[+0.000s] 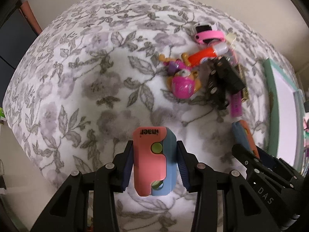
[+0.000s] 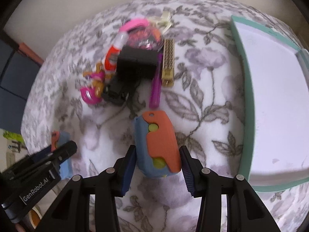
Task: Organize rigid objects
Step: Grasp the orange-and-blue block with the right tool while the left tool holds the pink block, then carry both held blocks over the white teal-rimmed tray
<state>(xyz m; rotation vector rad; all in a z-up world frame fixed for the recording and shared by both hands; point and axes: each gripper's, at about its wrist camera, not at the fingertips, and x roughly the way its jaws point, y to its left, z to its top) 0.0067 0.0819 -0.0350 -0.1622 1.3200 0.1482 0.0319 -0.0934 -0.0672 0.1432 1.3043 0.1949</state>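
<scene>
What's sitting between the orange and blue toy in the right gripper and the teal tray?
Nothing visible. The orange and blue toy in the right gripper has only bare floral cloth between it and the teal tray.

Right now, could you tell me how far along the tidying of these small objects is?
Nothing looks done: the mint-edged white tray has nothing in it. In hand: the left gripper and the right gripper each hold a coral-and-blue plastic gadget. Left: the pile with the pink doll figure, orange tube and gold comb.
</scene>
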